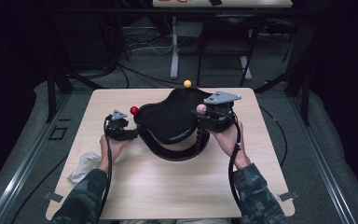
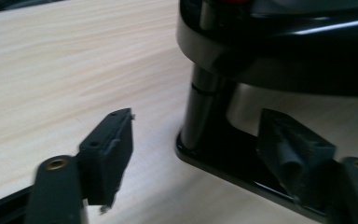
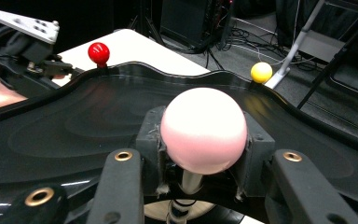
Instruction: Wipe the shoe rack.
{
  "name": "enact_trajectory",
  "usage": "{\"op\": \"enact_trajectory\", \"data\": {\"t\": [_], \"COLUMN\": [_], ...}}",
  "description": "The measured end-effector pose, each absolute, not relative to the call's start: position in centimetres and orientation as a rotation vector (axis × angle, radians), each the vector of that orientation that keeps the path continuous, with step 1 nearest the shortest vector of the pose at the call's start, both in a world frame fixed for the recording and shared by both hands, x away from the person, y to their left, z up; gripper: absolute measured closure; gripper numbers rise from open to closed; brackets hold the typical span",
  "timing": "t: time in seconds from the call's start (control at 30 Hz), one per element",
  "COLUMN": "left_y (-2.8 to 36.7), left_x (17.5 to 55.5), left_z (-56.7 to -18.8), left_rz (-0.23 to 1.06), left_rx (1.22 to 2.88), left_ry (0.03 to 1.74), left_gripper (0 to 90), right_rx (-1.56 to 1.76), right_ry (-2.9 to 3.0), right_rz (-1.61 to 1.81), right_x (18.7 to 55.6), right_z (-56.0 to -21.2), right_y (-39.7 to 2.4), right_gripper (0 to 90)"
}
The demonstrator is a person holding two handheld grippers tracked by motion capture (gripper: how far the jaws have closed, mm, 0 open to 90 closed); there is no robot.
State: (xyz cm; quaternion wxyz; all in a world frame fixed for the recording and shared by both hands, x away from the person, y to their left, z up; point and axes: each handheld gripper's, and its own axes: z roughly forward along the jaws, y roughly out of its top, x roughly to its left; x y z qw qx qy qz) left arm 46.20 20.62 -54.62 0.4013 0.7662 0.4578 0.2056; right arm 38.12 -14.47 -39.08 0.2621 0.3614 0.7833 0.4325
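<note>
Right claw (image 3: 200,154) clamps the pink ball (image 3: 203,129), left claw (image 2: 205,144) gapes around the post (image 2: 200,112) at nine o'clock: an off-centre squeeze could skid the black tray (image 1: 168,116) across the counter (image 1: 168,186).

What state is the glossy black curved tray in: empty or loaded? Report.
Empty: the glossy black curved tray has a bare, shiny inside; the coloured balls sit on its rim.

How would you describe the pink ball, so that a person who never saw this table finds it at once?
On the wooden table stands a glossy black tray with wavy edges. Three small balls sit on its rim; the pink ball is at the right side, clamped in the right gripper. The red ball and yellow ball stand free.
</note>
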Motion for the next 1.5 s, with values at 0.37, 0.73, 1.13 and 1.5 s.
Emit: {"op": "enact_trajectory", "data": {"t": [0.37, 0.73, 1.13, 1.5], "left_y": [19.6, 20.4, 20.8, 21.0], "left_x": [46.9, 45.5, 43.3, 41.8], "left_z": [-55.2, -55.2, -55.1, -55.1], "left_rz": [0.564, 0.592, 0.598, 0.592], "left_rx": [1.884, 1.899, 1.904, 1.900], "left_ry": [1.118, 1.105, 1.126, 1.145], "left_gripper": [73.4, 74.8, 74.8, 74.8], "right_rx": [0.986, 0.975, 1.019, 1.034], "right_ry": [2.112, 2.088, 2.086, 2.137], "right_rz": [1.168, 1.161, 1.188, 1.248], "right_x": [38.1, 39.0, 38.1, 33.6], "right_z": [-39.1, -39.4, -38.6, -38.0], "right_y": [-14.4, -14.2, -15.1, -15.0], "right_gripper": [60.2, 60.0, 35.4, 13.3]}}
